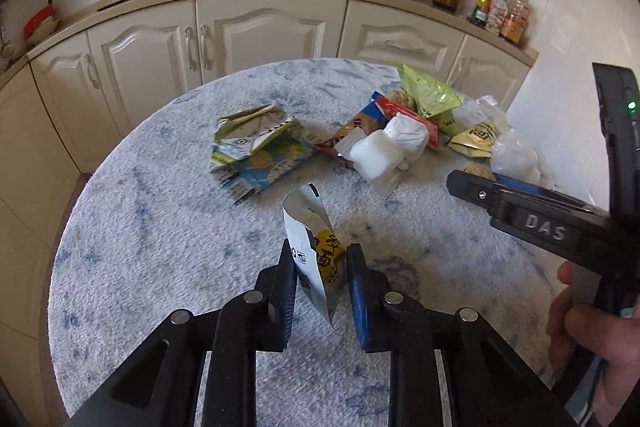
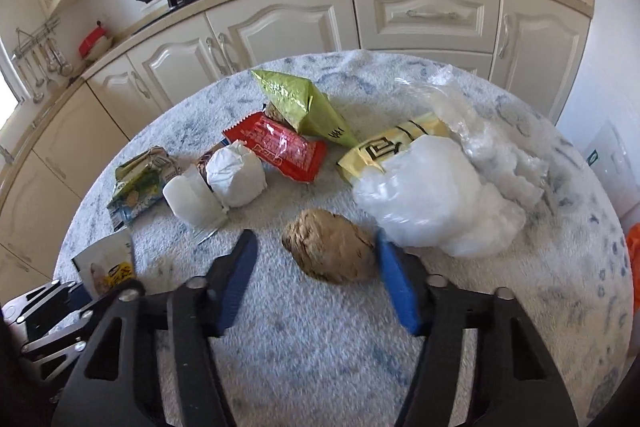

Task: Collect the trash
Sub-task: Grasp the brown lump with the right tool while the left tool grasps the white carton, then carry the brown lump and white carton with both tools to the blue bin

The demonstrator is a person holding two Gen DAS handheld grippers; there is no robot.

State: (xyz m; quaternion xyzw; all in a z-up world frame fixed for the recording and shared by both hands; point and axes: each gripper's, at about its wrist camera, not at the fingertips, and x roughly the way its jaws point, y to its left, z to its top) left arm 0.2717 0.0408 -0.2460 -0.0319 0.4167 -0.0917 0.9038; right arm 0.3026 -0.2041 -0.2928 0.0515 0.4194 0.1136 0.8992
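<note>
Table (image 2: 320, 347) under a blue-white fleecy cover carries the litter pile; left gripper (image 1: 318, 263) is pinched tight on a silver-and-yellow sachet (image 1: 316, 251) standing upright; right gripper (image 2: 316, 259) half-wide, straddling a brown crumpled wad (image 2: 330, 251), left pad clear

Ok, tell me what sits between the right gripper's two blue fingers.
In the right wrist view, a crumpled brown paper ball lies on the table cover between the right gripper's fingers, nearer the right-hand pad; the left-hand pad stands clear.
</note>
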